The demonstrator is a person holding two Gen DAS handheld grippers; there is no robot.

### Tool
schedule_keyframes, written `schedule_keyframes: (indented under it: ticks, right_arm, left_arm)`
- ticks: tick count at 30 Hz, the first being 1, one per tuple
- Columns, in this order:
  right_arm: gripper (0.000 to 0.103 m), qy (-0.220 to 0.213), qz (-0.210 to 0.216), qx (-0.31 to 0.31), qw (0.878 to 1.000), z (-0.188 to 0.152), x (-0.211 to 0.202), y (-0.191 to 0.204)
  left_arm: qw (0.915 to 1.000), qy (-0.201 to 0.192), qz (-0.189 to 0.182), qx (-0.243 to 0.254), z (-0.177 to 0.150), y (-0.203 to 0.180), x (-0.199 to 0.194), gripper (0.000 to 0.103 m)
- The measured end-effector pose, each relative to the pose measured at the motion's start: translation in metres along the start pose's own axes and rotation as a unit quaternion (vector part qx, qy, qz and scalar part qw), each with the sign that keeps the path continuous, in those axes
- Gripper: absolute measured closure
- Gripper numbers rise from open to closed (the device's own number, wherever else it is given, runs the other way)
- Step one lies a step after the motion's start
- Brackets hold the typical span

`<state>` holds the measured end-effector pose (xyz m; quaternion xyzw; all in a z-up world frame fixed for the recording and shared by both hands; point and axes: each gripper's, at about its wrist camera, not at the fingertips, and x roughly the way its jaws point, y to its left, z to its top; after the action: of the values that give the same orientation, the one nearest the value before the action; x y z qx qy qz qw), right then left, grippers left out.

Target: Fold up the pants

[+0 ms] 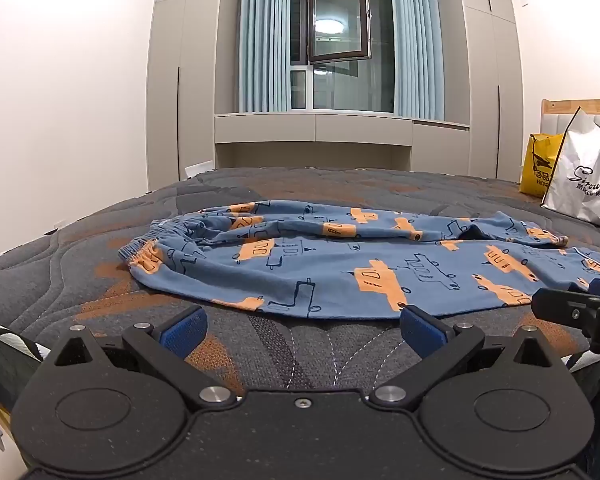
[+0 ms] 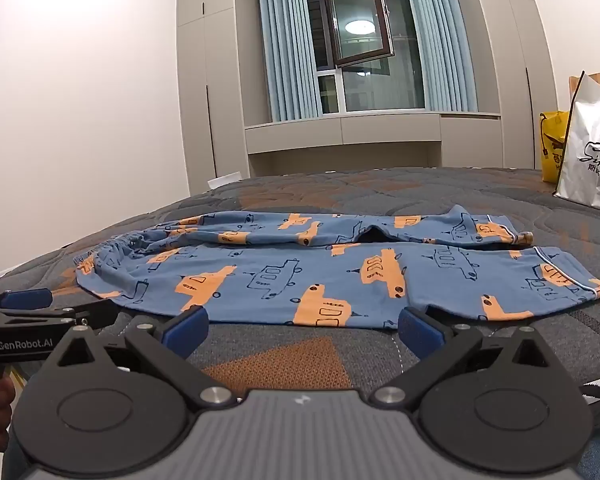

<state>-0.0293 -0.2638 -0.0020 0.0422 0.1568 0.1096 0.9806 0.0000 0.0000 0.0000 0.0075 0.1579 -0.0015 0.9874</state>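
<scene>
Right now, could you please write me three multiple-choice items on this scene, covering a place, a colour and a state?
1. Where do the pants lie?
A. on the bed
B. on the window ledge
C. inside a bag

2. What colour is the bag behind the white bag?
A. red
B. yellow
C. green

3. How do the right gripper jaws stand?
A. shut on cloth
B. shut on nothing
C. open, nothing between them

Answers:
1 A: they are spread on the bed cover.
2 B: the yellow bag shows beside it.
3 C: only bed cover shows between the pads.
</scene>
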Motion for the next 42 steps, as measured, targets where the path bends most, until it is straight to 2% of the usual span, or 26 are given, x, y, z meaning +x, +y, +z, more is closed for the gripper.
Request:
schedule_keyframes:
  ticks: [42]
  right_arm:
    - [0.0, 0.004, -0.008, 0.001, 1.0, -0.002, -0.0009, -0.0027]
  left_arm:
    - [1.0, 0.006, 0.001, -0.005, -0.0017, -0.0001, 0.0007, 0.001]
